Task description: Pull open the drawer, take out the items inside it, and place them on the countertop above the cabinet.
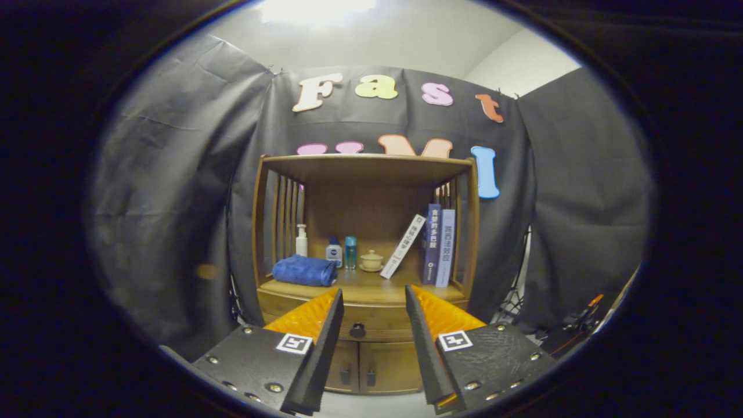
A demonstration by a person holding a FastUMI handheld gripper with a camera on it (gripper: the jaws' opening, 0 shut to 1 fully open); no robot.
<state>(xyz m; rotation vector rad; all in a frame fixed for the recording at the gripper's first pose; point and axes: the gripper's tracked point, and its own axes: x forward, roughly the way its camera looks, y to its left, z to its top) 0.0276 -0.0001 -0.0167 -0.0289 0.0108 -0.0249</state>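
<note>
Black-cloth booth, wooden cabinet [365,278] ahead; drawer [371,330] shut, its dark knob [357,331] between the fingers but beyond them. Gripper [374,302] spread wide, holding nothing, lined up for the pull. Countertop [360,289] already crowded: blue towel [305,270], bottles [342,252], teacup [371,260], books [438,247]

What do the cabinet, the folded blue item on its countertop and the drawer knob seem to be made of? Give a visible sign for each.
Cabinet: likely wood, warm brown with faint grain and a low sheen.
Blue towel: soft fabric, judging by its rolled folds and matte nap.
Drawer knob: dark, round, slightly glossy; metal or plastic, cannot tell.
The gripper hangs with jaws open, short of the knob.
</note>
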